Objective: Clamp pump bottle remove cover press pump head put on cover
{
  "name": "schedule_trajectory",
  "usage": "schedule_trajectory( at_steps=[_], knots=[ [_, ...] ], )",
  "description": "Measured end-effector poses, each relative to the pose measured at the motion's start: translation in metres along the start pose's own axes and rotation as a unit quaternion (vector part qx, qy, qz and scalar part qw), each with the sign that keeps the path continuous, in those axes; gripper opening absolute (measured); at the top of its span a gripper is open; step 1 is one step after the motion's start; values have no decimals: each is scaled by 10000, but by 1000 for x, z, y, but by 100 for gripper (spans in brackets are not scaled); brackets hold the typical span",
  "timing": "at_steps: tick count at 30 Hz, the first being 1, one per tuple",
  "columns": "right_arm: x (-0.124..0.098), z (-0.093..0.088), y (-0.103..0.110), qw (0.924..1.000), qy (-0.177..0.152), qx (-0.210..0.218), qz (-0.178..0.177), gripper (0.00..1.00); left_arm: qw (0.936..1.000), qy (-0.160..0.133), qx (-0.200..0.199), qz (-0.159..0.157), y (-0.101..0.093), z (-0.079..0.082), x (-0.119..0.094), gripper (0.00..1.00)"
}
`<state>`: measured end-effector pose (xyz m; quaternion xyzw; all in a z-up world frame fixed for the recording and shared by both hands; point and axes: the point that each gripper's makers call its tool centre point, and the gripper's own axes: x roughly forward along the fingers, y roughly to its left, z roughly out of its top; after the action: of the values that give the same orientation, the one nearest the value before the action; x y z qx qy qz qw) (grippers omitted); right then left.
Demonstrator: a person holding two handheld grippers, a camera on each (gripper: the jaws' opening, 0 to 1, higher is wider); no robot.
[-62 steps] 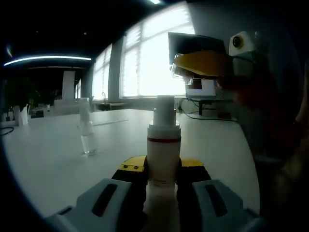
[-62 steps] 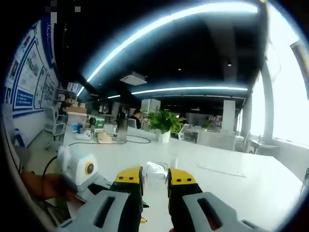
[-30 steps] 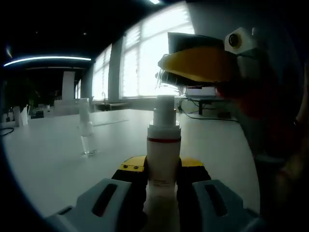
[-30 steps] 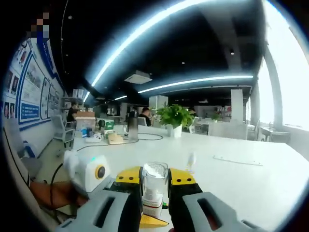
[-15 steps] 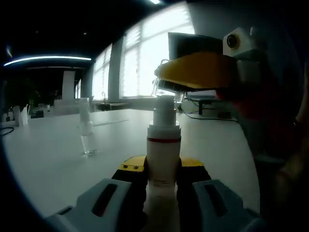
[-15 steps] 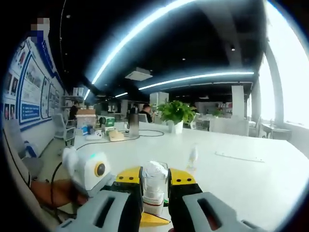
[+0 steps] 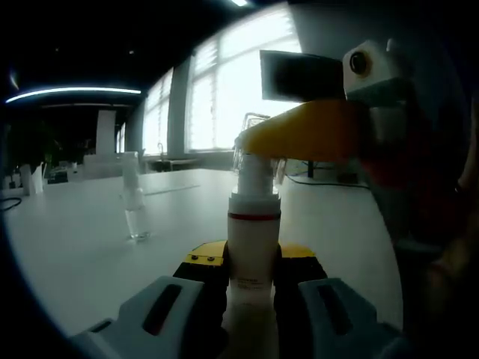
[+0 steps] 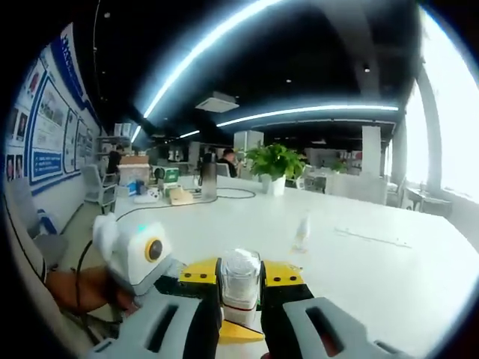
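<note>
The pump bottle [image 7: 254,247] sat clamped in our left gripper [image 7: 253,273] while our right gripper [image 8: 240,283], holding the clear cover [image 8: 240,275], had lowered it over the pump head.

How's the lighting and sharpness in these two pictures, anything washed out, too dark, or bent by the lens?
Left gripper view: the windows are blown out white, backlighting the pump bottle; the right tongs close in look soft, and the ceiling is near black. Right gripper view: brighter, ceiling light strips glare and curve with fisheye distortion; the clear cover is soft at close range.
</note>
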<state>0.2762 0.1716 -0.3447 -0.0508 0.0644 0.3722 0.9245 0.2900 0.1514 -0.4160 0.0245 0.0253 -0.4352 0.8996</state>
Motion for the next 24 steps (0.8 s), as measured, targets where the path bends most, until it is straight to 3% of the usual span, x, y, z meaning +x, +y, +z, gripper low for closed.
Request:
schedule_trajectory(
  at_steps=[10,14,19,24],
  knots=[
    [0,0,1,10000,56,0,27,15,10000,2,1,5,-1,0,-1,14],
    [1,-2,-2,9992,271,300,61,15,10000,2,15,5,-1,0,-1,14],
    [4,-5,1,9985,540,67,8,15,10000,-6,95,-13,-3,1,-1,14],
    [4,-6,-1,9981,568,236,-86,14,10000,0,54,-2,-3,0,-1,14]
  ],
)
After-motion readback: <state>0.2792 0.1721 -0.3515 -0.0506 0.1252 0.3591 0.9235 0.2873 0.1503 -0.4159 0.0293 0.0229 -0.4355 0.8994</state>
